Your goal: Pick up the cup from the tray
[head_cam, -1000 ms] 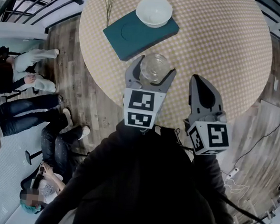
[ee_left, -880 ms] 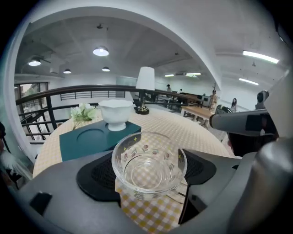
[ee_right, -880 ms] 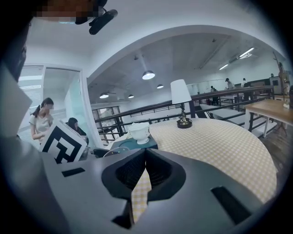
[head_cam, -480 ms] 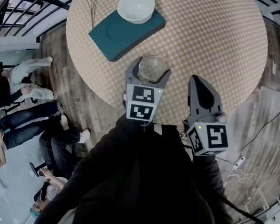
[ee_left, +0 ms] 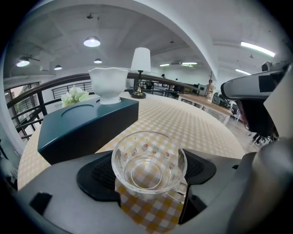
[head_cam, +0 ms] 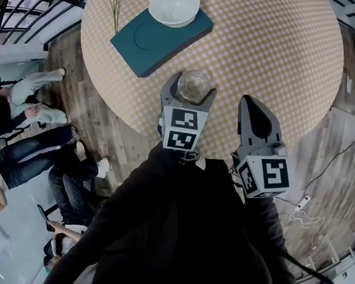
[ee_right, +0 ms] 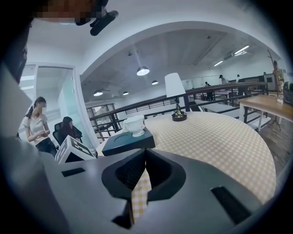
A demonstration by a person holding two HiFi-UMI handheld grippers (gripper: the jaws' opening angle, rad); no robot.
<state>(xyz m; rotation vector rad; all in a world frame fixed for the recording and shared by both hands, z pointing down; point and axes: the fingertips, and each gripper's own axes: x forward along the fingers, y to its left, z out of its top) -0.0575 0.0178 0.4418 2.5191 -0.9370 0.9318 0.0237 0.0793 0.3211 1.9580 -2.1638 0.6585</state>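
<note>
Left gripper view, centre frame: left gripper (ee_left: 149, 170) grips the clear glass cup (ee_left: 149, 157) (teal tray (ee_left: 87, 122) at upper left); right gripper (ee_right: 144, 170) has its jaws pressed together, empty.

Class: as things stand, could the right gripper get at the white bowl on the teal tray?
Probably yes, once opened: the right gripper is shut and empty, and only bare table lies between it and the white bowl.
</note>
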